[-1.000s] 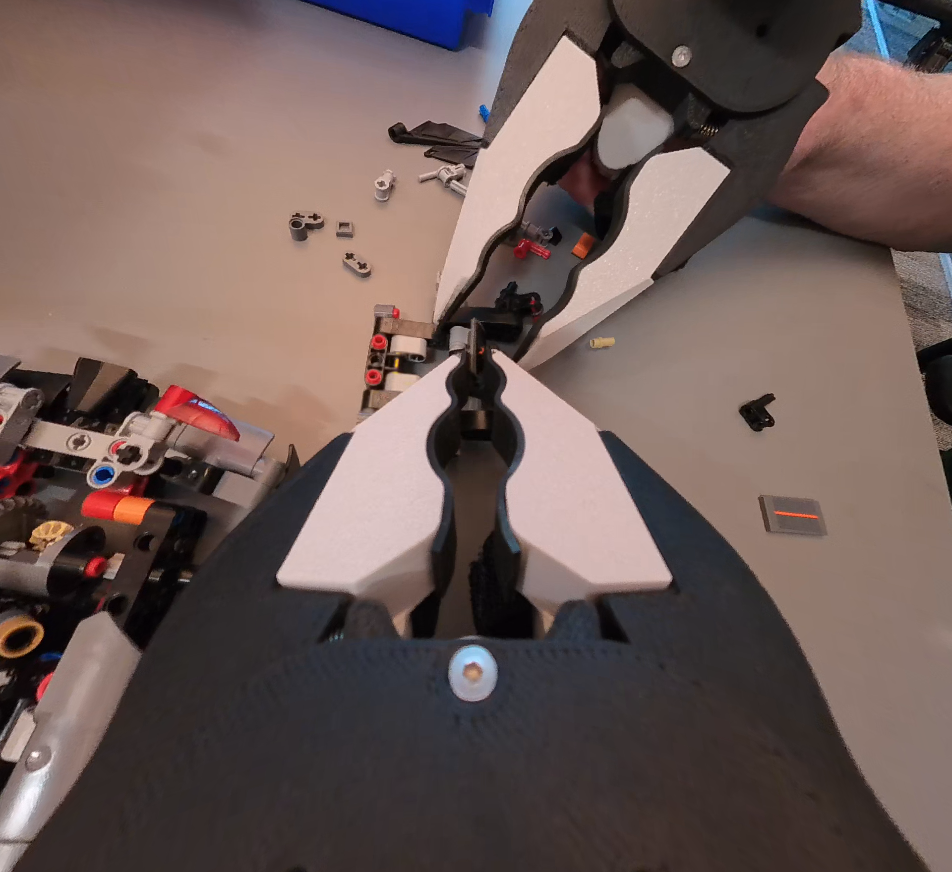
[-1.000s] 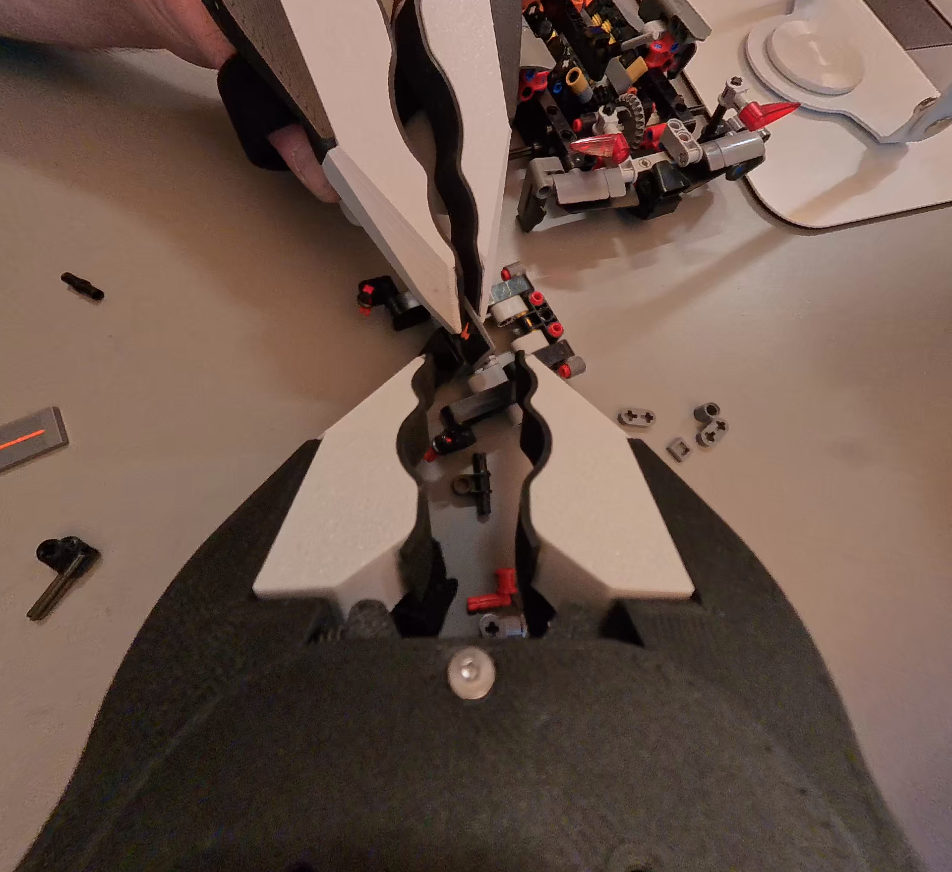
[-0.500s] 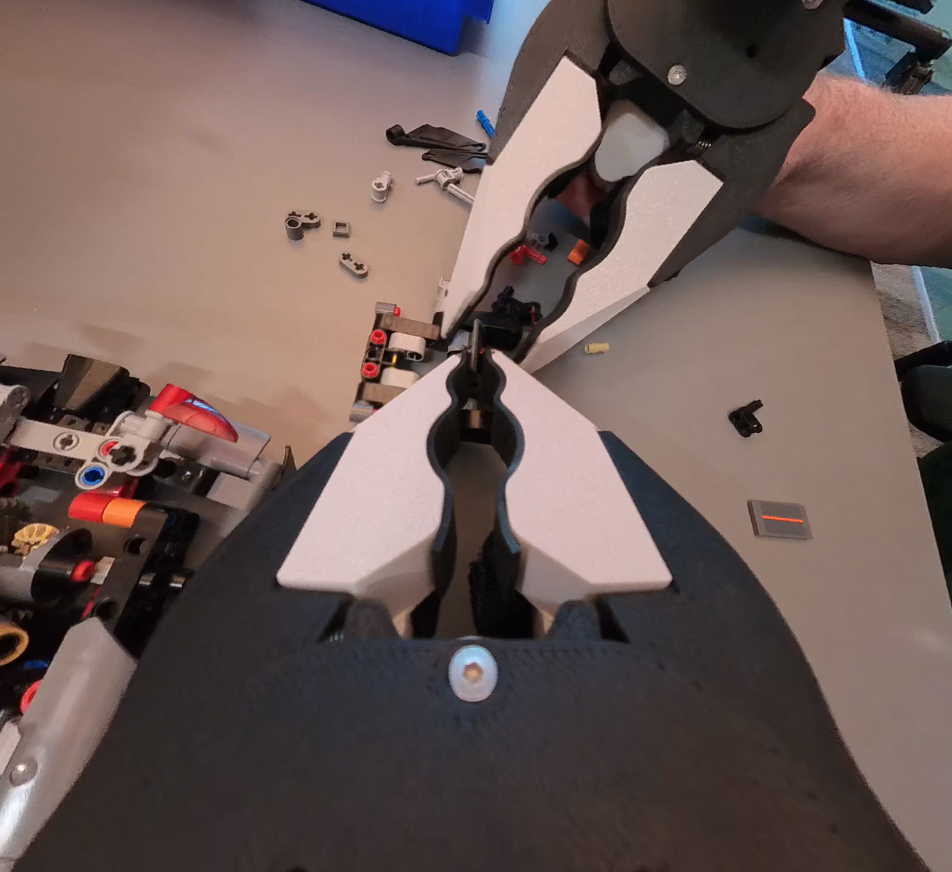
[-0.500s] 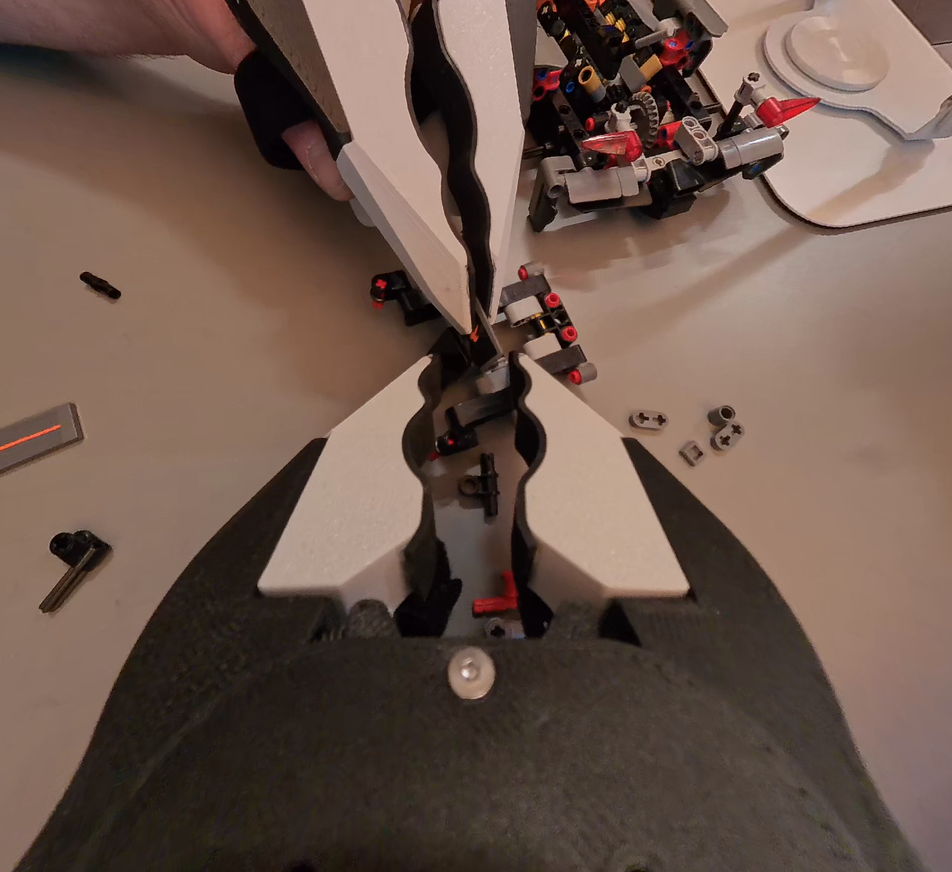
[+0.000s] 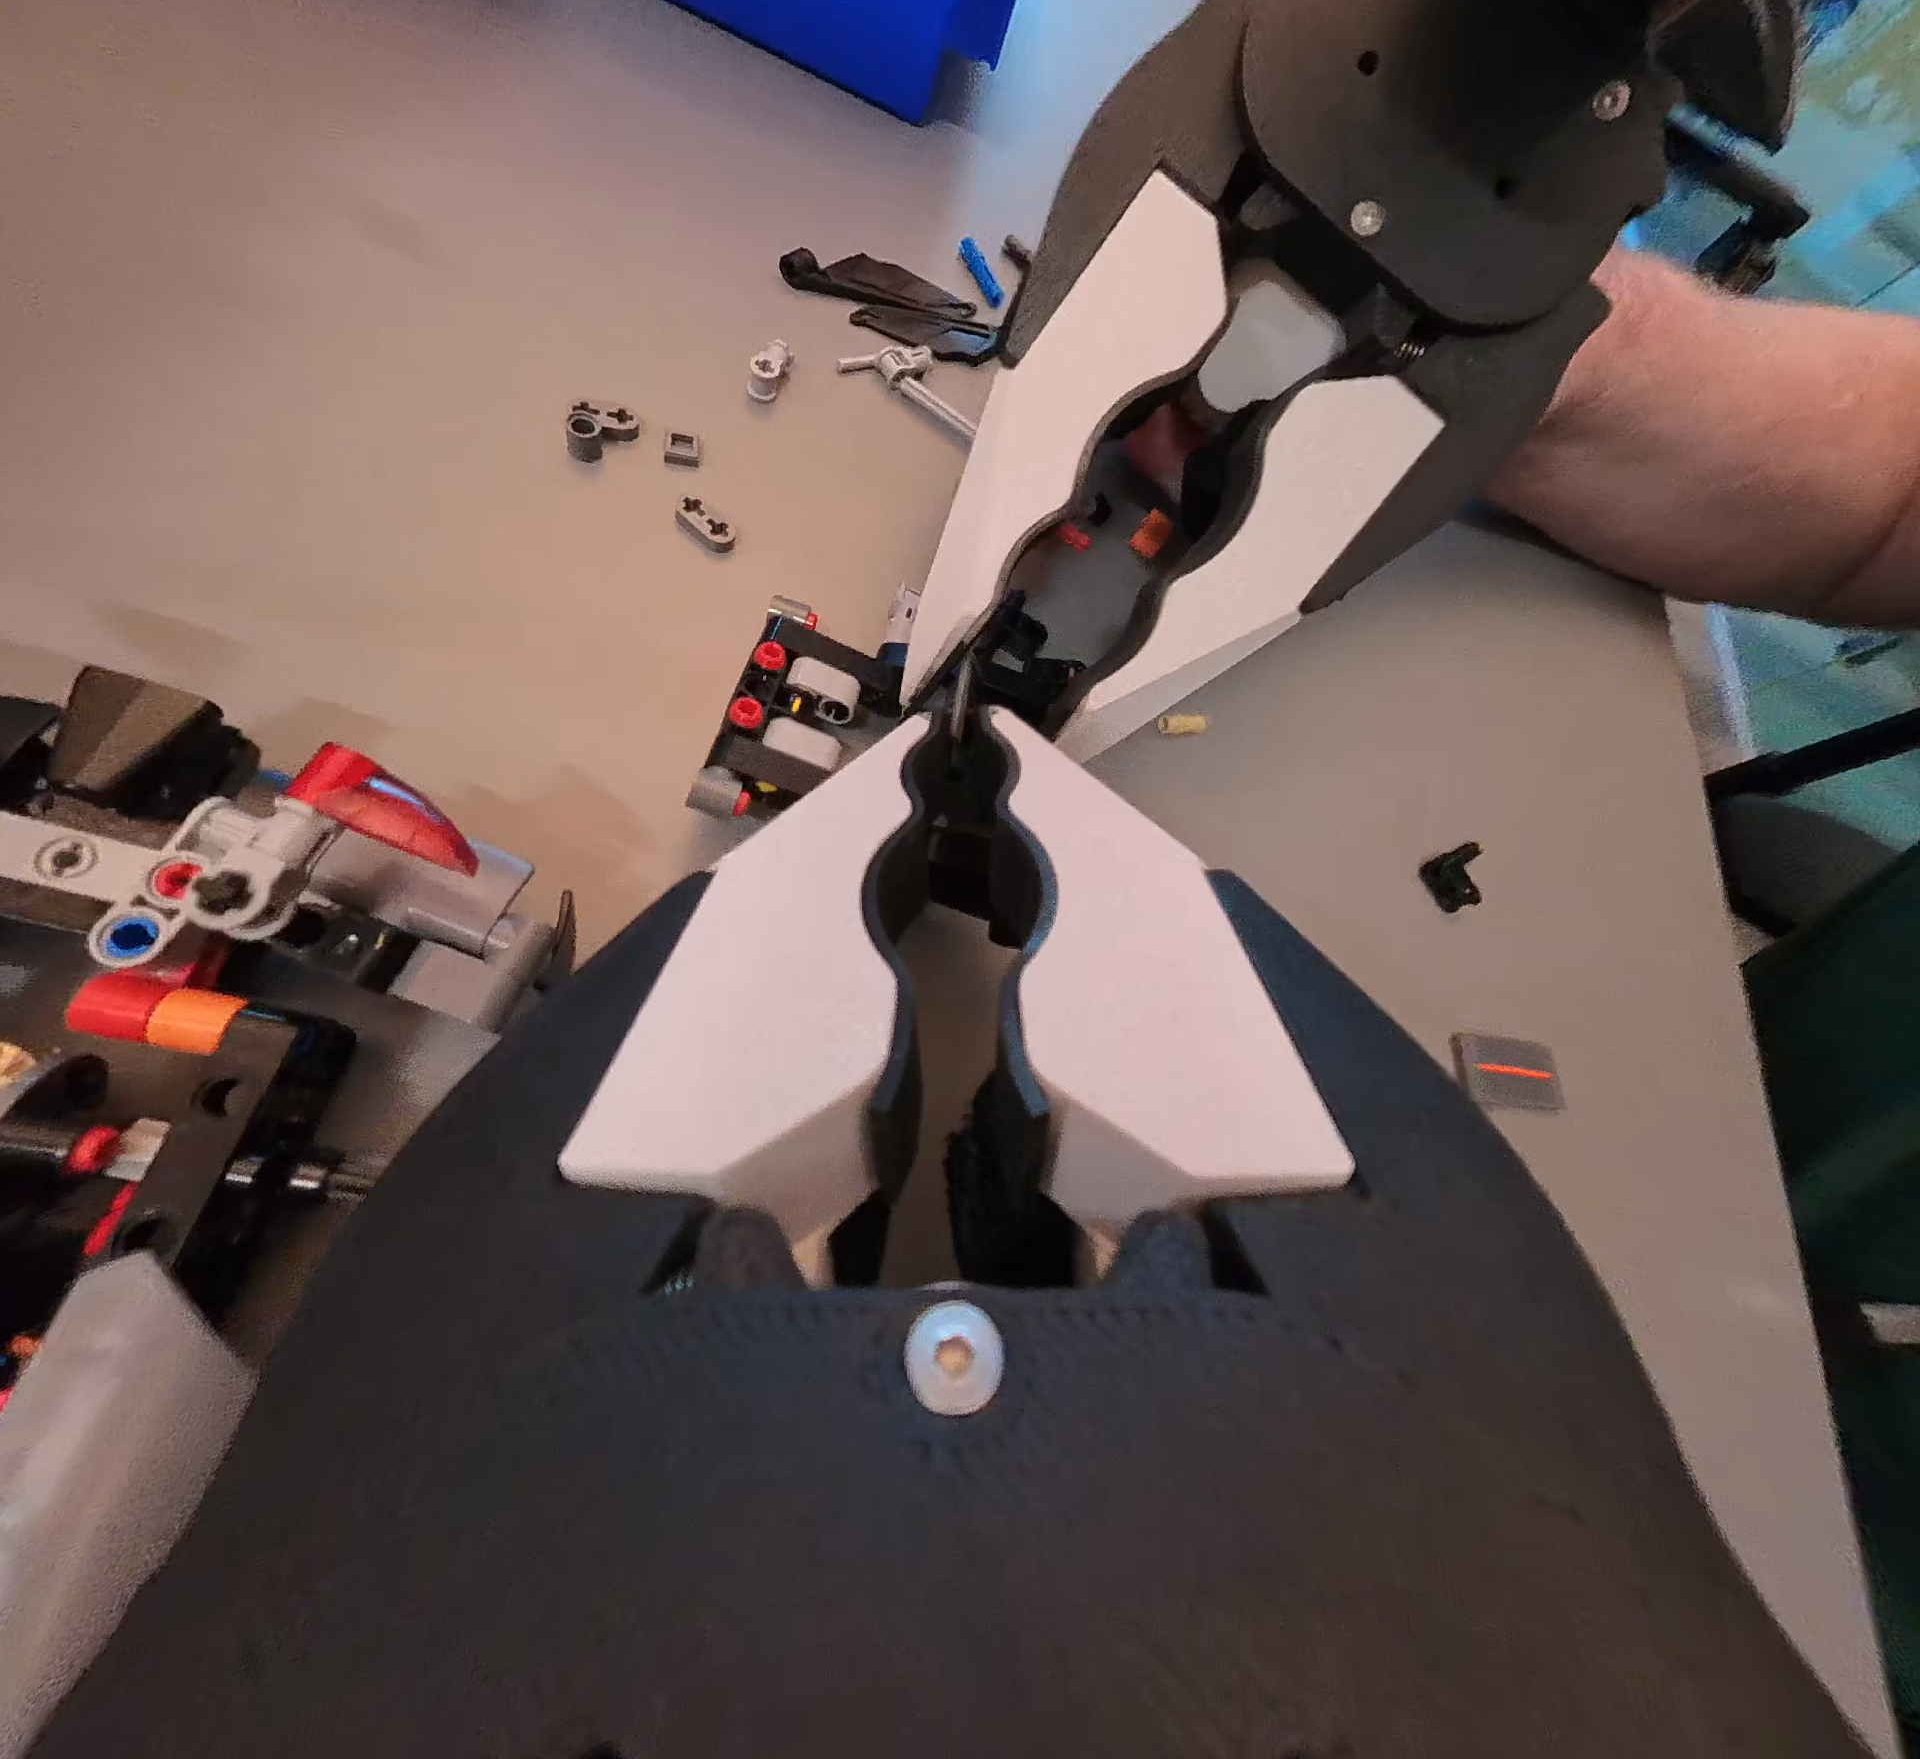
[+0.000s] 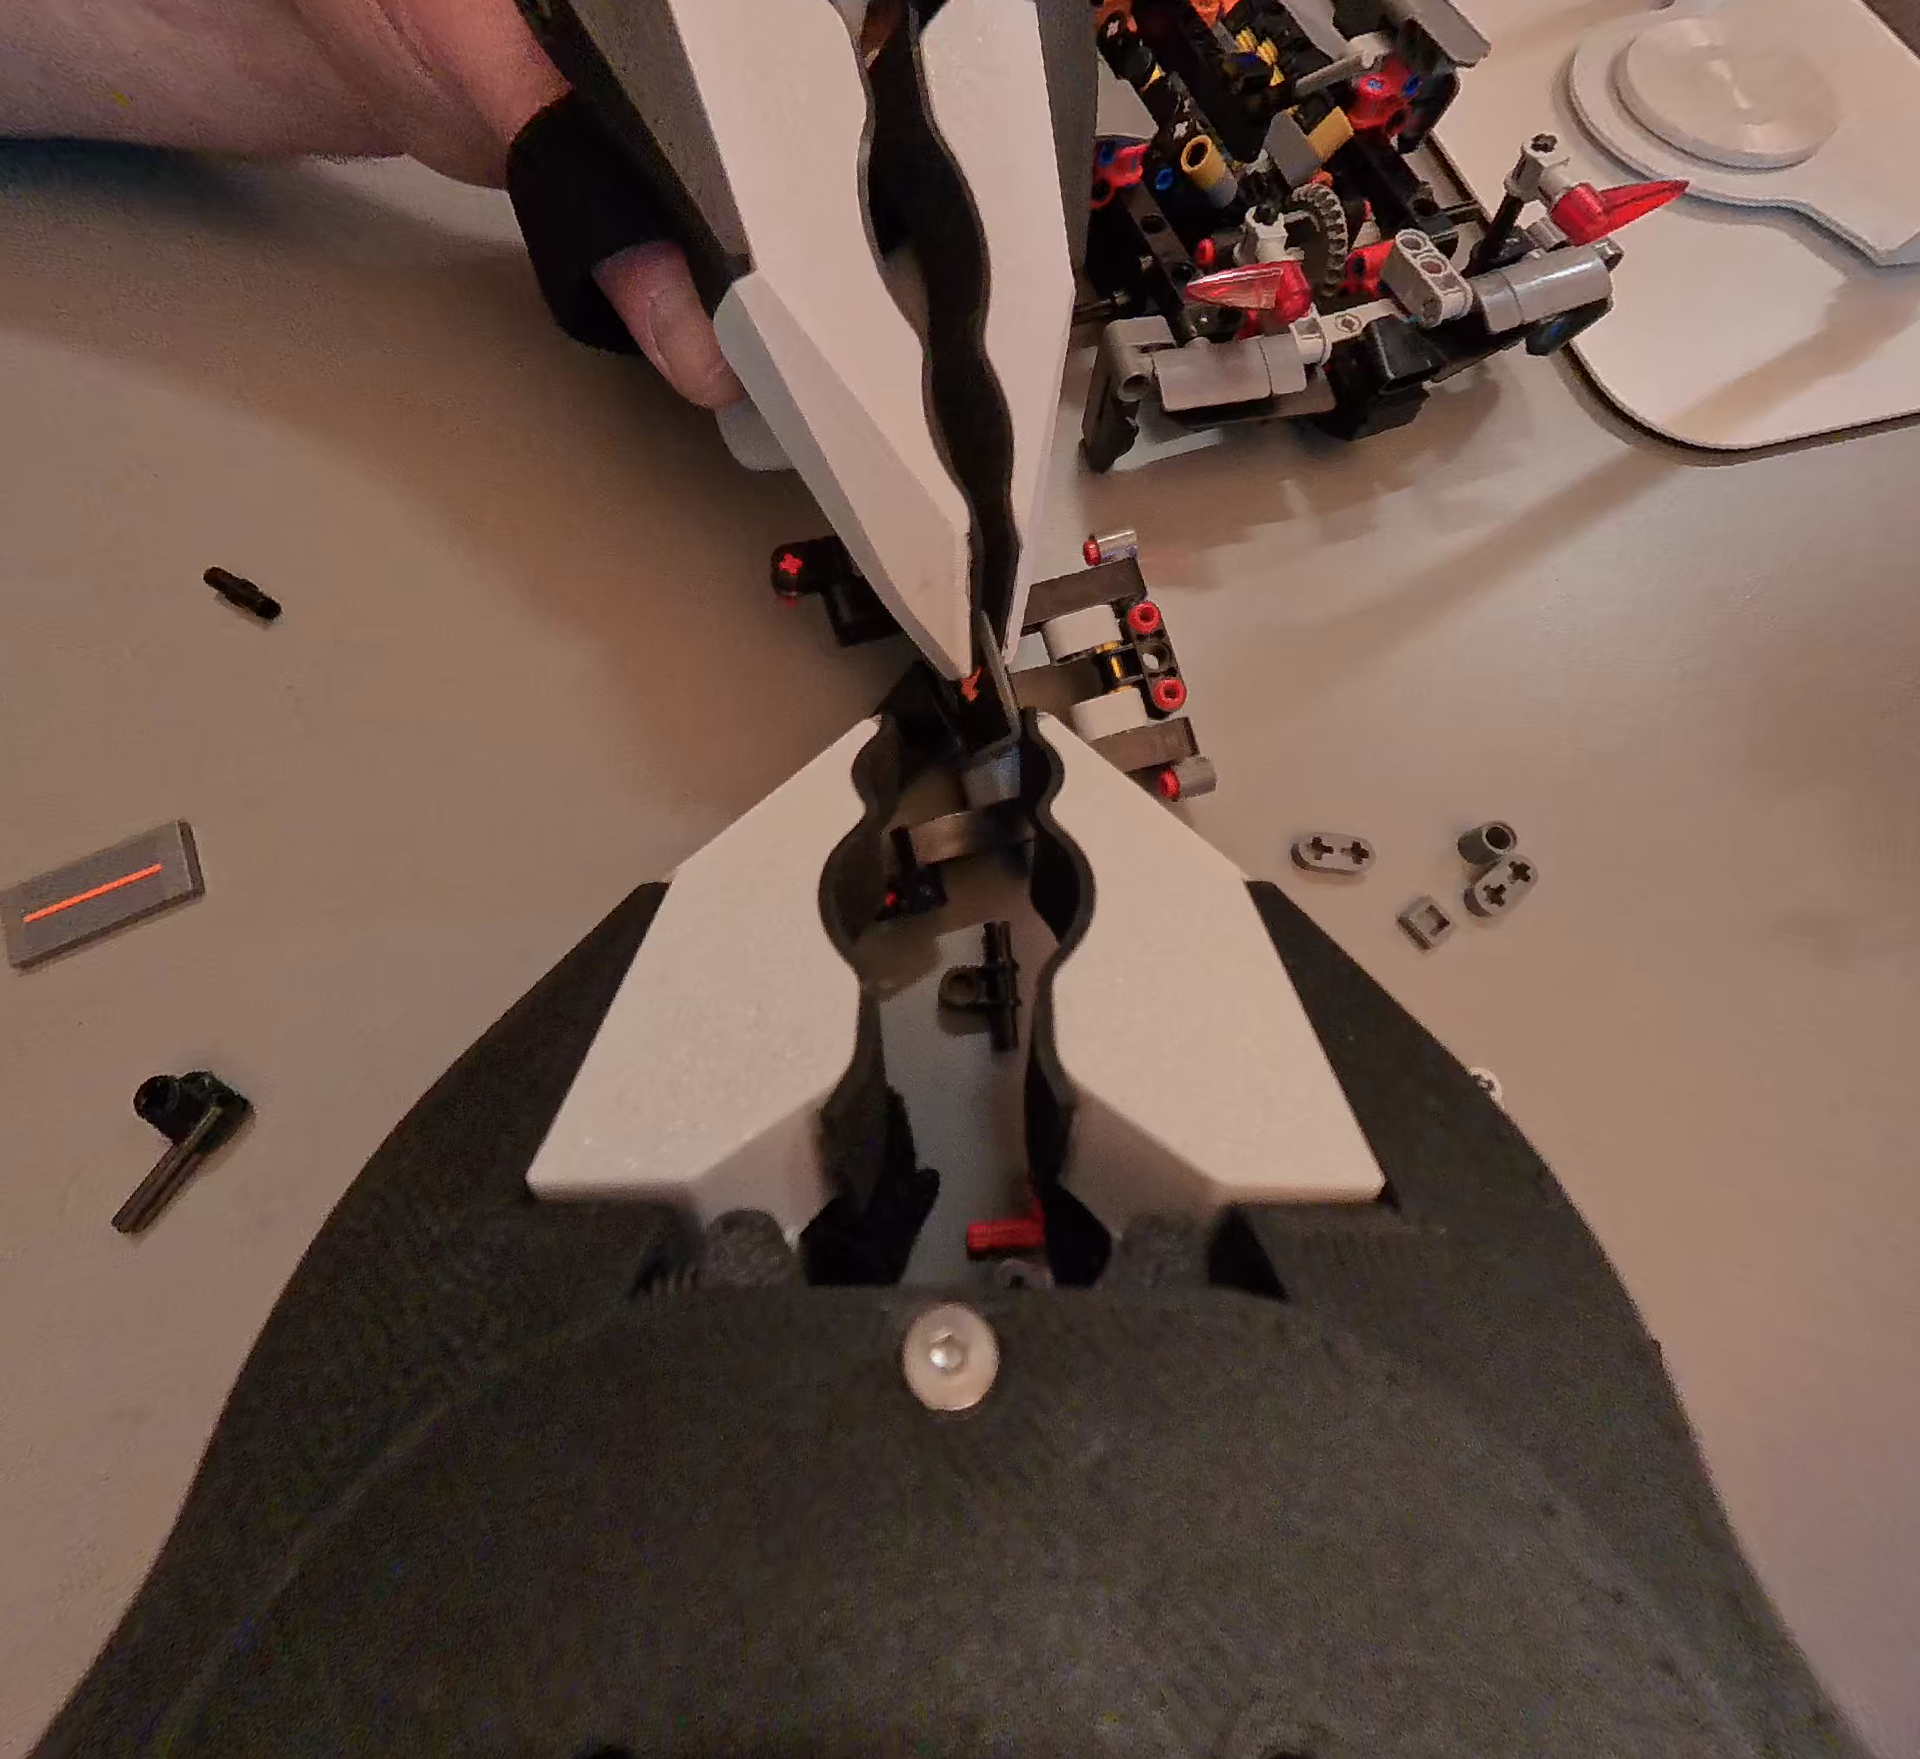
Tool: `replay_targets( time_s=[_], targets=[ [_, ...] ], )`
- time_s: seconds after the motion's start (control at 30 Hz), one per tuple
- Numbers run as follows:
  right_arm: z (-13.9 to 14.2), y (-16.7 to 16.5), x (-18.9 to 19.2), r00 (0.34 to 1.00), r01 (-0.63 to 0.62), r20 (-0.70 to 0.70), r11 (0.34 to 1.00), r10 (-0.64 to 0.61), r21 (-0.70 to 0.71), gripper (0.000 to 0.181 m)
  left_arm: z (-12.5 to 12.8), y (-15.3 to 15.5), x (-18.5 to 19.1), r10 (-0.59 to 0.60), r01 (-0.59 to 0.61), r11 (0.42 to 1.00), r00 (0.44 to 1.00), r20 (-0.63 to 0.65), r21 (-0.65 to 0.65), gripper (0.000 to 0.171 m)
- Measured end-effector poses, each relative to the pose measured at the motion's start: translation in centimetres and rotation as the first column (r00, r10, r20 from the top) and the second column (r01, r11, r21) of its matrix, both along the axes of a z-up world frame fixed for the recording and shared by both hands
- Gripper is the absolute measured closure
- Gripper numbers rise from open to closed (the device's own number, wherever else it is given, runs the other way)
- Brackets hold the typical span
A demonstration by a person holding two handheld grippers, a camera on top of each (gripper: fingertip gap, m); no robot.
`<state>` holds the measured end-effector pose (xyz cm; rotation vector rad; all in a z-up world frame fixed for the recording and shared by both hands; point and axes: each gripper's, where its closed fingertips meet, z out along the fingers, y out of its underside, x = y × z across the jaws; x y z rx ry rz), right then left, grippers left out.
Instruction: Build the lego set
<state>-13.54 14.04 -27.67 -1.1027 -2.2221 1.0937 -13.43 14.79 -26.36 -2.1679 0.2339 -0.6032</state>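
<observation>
- Left wrist view: at frame centre the left gripper is pinching a thin dark grey flat plastic piece, jaws nearly together on it. The right gripper is reaching in from the upper right. A misaligned push is likely to twist the piece loose.
- Right wrist view: the right gripper's jaws are narrowly clamping a small black-and-grey subassembly with red pins at centre (contact partly hidden). Pressing hard is risking a slip toward the large multicoloured lego model, upper right.
</observation>
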Motion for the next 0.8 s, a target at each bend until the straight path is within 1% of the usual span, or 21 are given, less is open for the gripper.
replay_targets(
  time_s=[0.07, 0.27, 0.37, 0.5, 0.7, 0.8],
  targets=[
    [0.01, 0.01, -0.01, 1.0, 0.002, 0.001, 1.0, -0.002, -0.004, 0.16, 0.04, 0.04, -0.03, 0.01, -0.01, 1.0, 0.999, 0.046, -0.003, 0.17],
    [0.14, -0.06, -0.11, 1.0, 0.019, 0.003, 1.0, -0.019, -0.001, 0.158, 0.47, 0.13, -0.05, 0.027, -0.028, 1.0, 0.992, 0.121, 0.005, 0.17],
    [-0.01, -0.05, -0.13, 1.0, 0.02, 0.009, 1.0, -0.02, -0.009, 0.159, 0.23, 0.13, -0.09, 0.03, -0.03, 1.0, 0.993, 0.113, 0.0, 0.17],
    [-0.05, -0.04, -0.16, 1.0, 0.026, 0.015, 0.999, -0.025, -0.031, 0.161, -0.04, 0.15, -0.08, 0.021, -0.021, 1.0, 0.998, 0.062, 0.001, 0.17],
    [0.06, -0.04, -0.19, 1.0, 0.027, 0.007, 0.999, -0.026, -0.033, 0.162, 0.15, 0.14, -0.09, 0.026, -0.026, 1.0, 0.994, 0.106, 0.001, 0.171],
    [0.1, -0.01, -0.24, 1.0, 0.03, 0.006, 0.999, -0.03, -0.038, 0.158, 0.45, 0.18, -0.14, 0.033, -0.034, 0.999, 0.989, 0.146, 0.008, 0.171]
  ],
)
